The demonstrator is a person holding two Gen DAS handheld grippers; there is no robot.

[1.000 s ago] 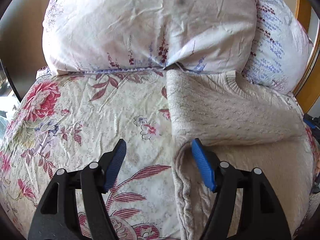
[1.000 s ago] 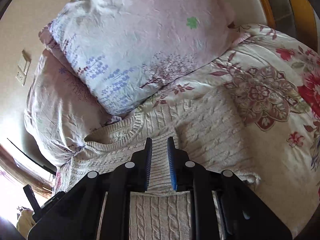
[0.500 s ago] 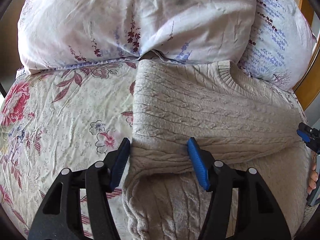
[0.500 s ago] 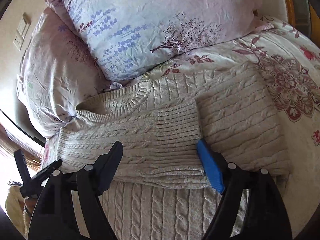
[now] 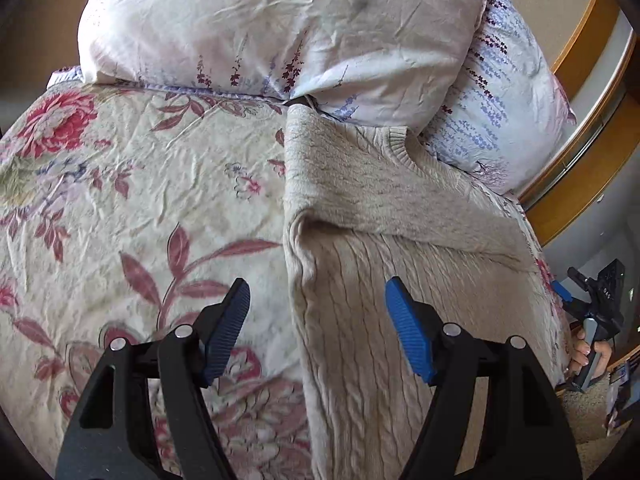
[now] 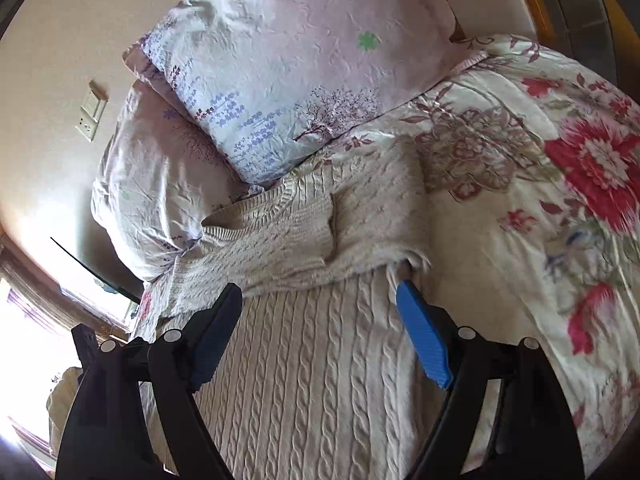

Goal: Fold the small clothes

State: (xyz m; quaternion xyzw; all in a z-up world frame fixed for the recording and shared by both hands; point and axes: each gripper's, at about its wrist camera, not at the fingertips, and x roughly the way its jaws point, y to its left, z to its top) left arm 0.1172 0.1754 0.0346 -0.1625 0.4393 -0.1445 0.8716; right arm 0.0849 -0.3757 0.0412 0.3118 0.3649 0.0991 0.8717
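Under both our open grippers, the cream sweater [image 6: 304,364] lies on the floral bedspread [image 5: 132,208], sleeves folded across the chest.

Our left gripper [image 5: 318,330] is opening, our right gripper [image 6: 320,334] gapes empty, having released the sleeve it pinched a second ago. The body fold, probably, remains.

Daylight is filling the room, soft and fairly bright. In the right wrist view a window [image 6: 24,320] at the lower left is blowing out to pure white glare. The sweater [image 6: 312,380] is staying crisp up close, while the red flowers on the bedspread [image 6: 592,168] are smearing with motion blur. Both views are bending strongly at the edges, dark corners closing in. The pillow [image 5: 280,28] is casting a thin shadow beneath it.
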